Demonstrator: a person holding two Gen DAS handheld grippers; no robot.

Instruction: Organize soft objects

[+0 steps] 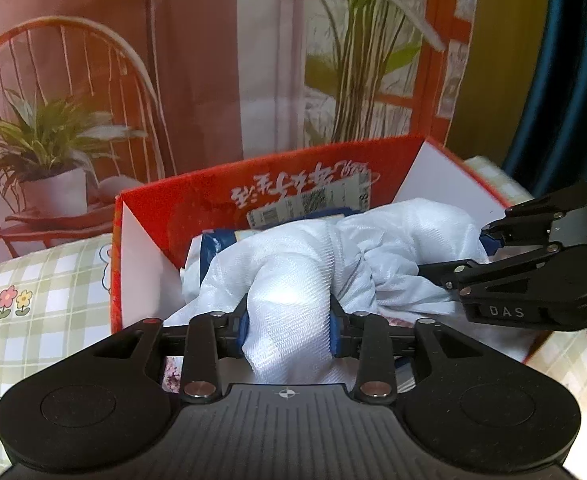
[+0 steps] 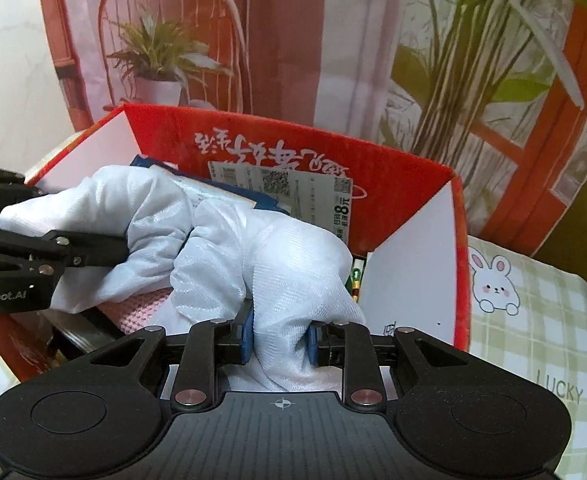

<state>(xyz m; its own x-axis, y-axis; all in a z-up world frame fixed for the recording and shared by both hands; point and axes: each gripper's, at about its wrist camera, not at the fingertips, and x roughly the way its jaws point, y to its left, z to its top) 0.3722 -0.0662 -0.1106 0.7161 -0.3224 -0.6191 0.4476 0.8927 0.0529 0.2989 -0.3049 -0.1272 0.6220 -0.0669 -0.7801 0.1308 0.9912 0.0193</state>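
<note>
One red box, white cloth inside

Bright, warm light washes both views, glare bleaching the white fabric, backdrop soft and perhaps out of focus, fisheye bending every edge.

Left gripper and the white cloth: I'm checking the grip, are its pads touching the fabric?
Touching. In the left wrist view, both blue pads of the left gripper press the white cloth, which bunches between them.
</note>
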